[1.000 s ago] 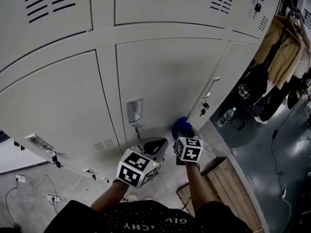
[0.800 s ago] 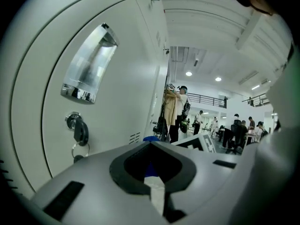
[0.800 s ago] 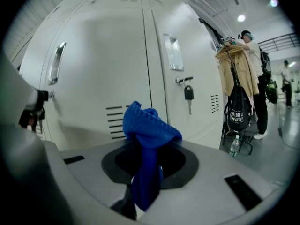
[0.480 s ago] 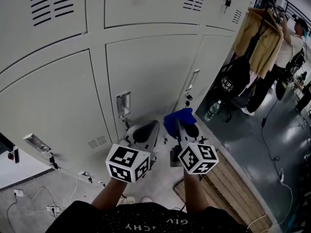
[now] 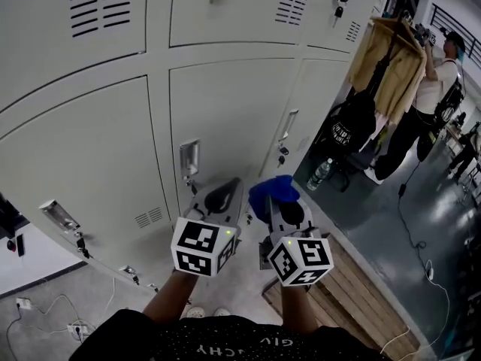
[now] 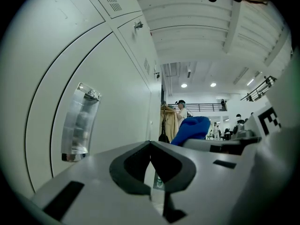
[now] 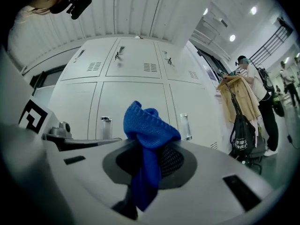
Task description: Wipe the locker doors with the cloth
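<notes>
The grey locker doors [image 5: 225, 111] fill the left side and the top. In front of them, low down, the left gripper [image 5: 223, 192] has its jaws shut together with nothing in them. Just beside it, the right gripper [image 5: 283, 207] squeezes a blue cloth [image 5: 272, 189]. The cloth bunches up above the jaws and does not touch the doors. Far right, a tan coat [image 5: 391, 66] hangs near a person [image 5: 436, 89].

Workplace locker area, grey metal lockers [image 5: 225, 119] from 9 to 12 o'clock, hanging coats [image 5: 391, 66] at 2 o'clock, grey floor [image 5: 376, 224] at 4 o'clock
</notes>
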Demonstrator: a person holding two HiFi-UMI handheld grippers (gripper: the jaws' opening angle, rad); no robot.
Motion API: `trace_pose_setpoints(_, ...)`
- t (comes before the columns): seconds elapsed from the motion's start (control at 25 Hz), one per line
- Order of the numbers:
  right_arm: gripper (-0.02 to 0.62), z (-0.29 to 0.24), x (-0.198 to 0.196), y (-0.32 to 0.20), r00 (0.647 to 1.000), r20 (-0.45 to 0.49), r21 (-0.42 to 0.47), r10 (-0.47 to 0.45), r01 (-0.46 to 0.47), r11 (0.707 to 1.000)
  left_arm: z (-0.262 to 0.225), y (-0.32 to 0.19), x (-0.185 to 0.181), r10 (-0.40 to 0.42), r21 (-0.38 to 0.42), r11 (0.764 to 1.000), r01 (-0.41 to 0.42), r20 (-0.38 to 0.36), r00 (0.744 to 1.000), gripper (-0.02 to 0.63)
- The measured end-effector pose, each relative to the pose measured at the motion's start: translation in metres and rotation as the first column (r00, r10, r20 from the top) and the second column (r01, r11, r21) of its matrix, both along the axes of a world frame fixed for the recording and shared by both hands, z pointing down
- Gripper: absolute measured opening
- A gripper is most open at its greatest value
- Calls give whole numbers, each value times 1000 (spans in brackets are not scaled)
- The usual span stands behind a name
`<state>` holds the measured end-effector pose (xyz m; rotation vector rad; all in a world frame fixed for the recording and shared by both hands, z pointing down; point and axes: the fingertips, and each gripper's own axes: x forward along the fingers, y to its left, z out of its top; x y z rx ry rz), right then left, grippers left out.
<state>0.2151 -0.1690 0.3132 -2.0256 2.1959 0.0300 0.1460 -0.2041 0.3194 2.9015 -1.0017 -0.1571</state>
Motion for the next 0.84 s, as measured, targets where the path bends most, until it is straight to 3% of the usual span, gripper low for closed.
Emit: trace_pose_setpoints(0.84, 74, 9, -11, 8, 998, -51, -30, 21, -23, 999, 9, 14, 6, 73, 3, 997, -73, 22, 997, 9)
